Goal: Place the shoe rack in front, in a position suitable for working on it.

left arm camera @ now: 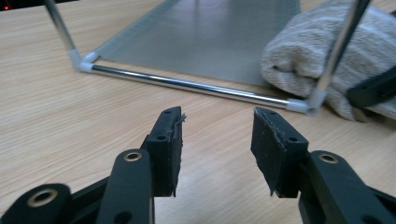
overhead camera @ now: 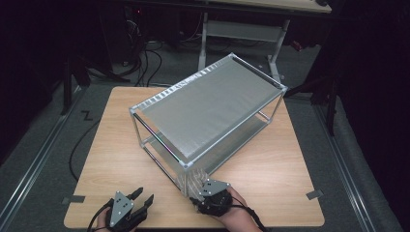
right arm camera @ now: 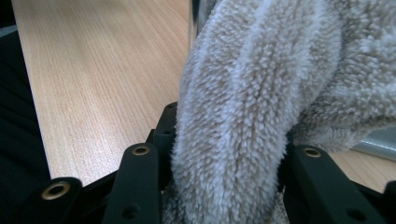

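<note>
Right tool (right arm camera: 224,186) clamped on folded beige towel (right arm camera: 261,93), jaws pinching thick fold. We hold it at near corner of rack (overhead camera: 208,104), by corner post, towel edging onto lower shelf (left arm camera: 205,37). Left tool (left arm camera: 217,135) apart, empty, hovering over tabletop (left arm camera: 56,93) just beside rack. We judge stowing underway: towel partly in, pushing deeper and release left. Top shelf bare, lower shelf bare beyond towel.
</note>
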Tool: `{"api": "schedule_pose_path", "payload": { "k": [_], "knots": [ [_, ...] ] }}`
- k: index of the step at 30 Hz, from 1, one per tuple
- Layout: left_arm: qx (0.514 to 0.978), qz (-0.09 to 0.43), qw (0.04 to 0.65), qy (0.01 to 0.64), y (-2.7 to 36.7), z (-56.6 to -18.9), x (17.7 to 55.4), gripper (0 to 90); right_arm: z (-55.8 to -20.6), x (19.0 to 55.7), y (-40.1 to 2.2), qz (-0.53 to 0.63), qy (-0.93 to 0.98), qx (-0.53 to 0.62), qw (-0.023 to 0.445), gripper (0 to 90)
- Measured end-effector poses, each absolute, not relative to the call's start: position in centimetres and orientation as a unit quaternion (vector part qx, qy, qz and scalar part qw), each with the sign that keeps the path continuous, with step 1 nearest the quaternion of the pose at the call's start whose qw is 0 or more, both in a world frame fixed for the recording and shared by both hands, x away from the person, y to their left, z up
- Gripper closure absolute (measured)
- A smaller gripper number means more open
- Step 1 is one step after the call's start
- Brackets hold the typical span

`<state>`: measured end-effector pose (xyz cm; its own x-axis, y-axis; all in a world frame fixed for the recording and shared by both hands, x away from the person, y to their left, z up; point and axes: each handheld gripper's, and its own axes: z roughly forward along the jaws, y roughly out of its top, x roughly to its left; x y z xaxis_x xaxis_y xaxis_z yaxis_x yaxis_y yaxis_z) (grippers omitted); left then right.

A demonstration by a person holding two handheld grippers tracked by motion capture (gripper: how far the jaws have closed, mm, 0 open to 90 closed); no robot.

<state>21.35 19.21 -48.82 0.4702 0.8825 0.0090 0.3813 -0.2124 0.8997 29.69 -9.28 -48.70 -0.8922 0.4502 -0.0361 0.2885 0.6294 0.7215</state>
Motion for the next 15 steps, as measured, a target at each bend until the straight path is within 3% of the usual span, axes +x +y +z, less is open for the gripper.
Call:
{"api": "schedule_pose_path", "payload": {
  "k": [15],
  "knots": [
    [0.755,0.256,0.484,0.361,14.3,-47.8,23.3,47.4,-48.1,28.5,-15.9,0.386,0.866,0.278,0.152,60.3]
  ]
}}
